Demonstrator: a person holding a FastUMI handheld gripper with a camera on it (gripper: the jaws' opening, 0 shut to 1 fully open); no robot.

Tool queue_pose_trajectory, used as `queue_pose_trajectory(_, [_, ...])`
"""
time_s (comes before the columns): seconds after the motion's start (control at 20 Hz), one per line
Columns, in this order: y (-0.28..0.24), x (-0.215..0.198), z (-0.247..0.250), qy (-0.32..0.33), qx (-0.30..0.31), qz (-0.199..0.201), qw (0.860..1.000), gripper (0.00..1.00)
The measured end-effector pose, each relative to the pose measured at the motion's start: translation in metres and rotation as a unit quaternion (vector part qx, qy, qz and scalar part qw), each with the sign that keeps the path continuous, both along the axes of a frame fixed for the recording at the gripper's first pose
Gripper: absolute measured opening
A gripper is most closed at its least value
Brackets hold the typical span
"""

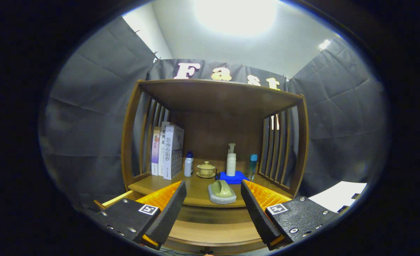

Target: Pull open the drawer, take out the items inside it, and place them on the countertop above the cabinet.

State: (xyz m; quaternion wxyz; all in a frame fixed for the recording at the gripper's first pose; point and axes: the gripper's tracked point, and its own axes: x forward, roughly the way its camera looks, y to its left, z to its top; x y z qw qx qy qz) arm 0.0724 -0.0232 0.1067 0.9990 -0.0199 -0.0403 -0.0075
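Here the claw (213, 209) hangs released, its fingers spread wide and holding nothing, aimed at a wooden cabinet (304, 149). Between the fingertips, at twelve o'clock, a green object on a grey pad (222, 192) rests on the desk (195, 190). Below that, nearest the claw, sits a curved wooden front (213, 229), probably the drawer; I cannot tell whether it is pulled out, and its contents are hidden.

The likely risk: lifting items onto the crowded desk could knock the pad or, further back, the small teapot (206, 169), pump bottle (231, 160) on a blue cloth (233, 177), white bottle (188, 164), teal bottle (252, 165), and books (169, 151) at ten o'clock. Dark cloth walls enclose the booth.
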Motion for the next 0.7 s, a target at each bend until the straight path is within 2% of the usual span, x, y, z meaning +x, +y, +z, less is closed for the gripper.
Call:
queue_pose_trajectory(0.15, [0.017,-0.023,-0.010,0.008,-0.025,0.016,1.000,0.95])
queue_pose_trajectory(0.25, [0.026,-0.039,-0.016,-0.001,-0.019,0.025,1.000,0.95])
queue_pose_trajectory(0.4, [0.033,-0.059,-0.046,0.031,0.002,0.038,0.999,0.95])
queue_pose_trajectory(0.7, [0.020,-0.085,-0.079,0.055,0.011,0.007,0.998,0.95])
